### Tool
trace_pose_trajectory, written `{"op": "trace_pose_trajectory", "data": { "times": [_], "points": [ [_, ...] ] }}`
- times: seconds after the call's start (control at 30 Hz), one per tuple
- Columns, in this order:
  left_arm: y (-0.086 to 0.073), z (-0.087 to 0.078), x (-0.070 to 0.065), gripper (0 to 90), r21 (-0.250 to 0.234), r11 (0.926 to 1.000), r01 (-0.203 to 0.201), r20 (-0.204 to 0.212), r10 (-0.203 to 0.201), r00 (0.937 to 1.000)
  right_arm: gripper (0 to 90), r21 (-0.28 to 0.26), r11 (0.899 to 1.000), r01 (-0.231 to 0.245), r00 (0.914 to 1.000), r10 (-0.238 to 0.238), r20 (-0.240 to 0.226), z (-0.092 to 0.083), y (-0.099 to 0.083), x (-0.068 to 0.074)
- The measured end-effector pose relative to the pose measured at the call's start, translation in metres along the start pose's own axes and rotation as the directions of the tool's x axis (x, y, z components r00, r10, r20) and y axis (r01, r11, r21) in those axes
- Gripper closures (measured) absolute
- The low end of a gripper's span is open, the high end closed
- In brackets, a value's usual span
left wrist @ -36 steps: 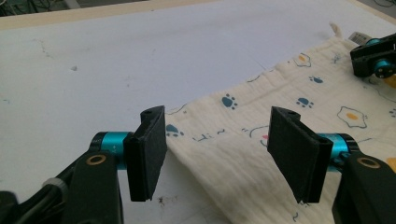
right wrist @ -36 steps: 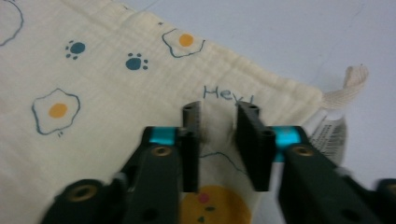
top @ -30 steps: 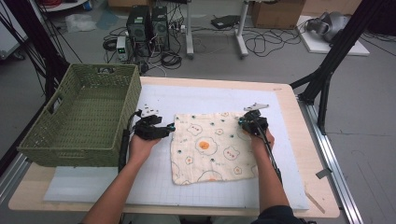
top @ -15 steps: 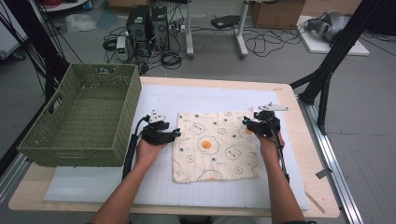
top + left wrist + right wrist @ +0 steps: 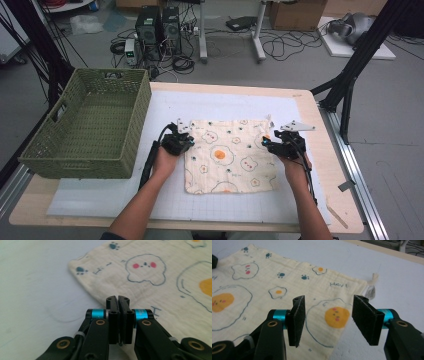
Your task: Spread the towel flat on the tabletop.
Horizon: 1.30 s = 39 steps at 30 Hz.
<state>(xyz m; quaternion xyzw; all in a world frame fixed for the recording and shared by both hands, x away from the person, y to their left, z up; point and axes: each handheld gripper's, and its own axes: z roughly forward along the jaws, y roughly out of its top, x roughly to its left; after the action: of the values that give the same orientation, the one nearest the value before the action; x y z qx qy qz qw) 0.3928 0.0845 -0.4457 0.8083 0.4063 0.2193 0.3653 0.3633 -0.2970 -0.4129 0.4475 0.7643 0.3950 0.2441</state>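
Cream cloth (image 5: 230,161): lay flat on the desk (image 5: 325,165).
Left gripper (image 5: 118,300): jaws just closed, pinching the cloth's edge.
Right gripper (image 5: 328,315): jaws just opening, nothing between.

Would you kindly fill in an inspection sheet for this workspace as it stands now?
Surface: wooden table with a white mat over it.
Job's things: printed cloth lying flat on the mat.
Clutter: empty green basket at the table's left end.
Grippers: left hand-held gripper has just closed at the cloth's left edge; whether it pinches cloth is unclear. Right hand-held gripper has just been opening, jaws apart above the cloth's right edge, nothing between them.
Cables: one trails from each gripper along the forearm; loose cables lie on the floor.
Surroundings: computer towers, black frame legs.
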Motion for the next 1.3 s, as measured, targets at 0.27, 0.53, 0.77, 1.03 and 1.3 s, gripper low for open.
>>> {"op": "trace_pose_trajectory", "data": {
  "times": [0.27, 0.53, 0.77, 1.03, 1.3],
  "points": [
    [-0.01, -0.009, 0.029, 69.9, -0.036, 0.9914, 0.126, -0.031, -0.127, 0.9914, 43.3, 0.005, 1.0, -0.007, 0.9993, 0.007, -0.038, -0.003, -0.01, 0.009],
    [-0.02, -0.024, 0.025, 42.6, -0.088, 0.9838, 0.156, 0.036, -0.153, 0.9876, 54.3, 0.043, 0.999, 0.014, 0.997, -0.011, -0.076, -0.013, -0.031, 0.024],
    [-0.025, -0.037, 0.017, 43.6, -0.107, 0.9856, 0.13, 0.078, -0.122, 0.9894, 66.7, 0.113, 0.994, 0.007, 0.9896, 0.009, -0.143, -0.005, -0.048, 0.034],
    [-0.03, -0.053, 0.004, 45.6, -0.114, 0.9894, 0.091, 0.126, -0.076, 0.9891, 80.6, 0.144, 0.984, 0.107, 0.9943, -0.105, -0.018, -0.015, -0.046, 0.045],
    [-0.044, -0.06, -0.01, 45.6, -0.092, 0.9931, 0.073, 0.152, -0.058, 0.9866, 55.1, 0.06, 0.996, 0.066, 0.9968, -0.063, -0.05, -0.032, -0.051, 0.045]
  ]
}}
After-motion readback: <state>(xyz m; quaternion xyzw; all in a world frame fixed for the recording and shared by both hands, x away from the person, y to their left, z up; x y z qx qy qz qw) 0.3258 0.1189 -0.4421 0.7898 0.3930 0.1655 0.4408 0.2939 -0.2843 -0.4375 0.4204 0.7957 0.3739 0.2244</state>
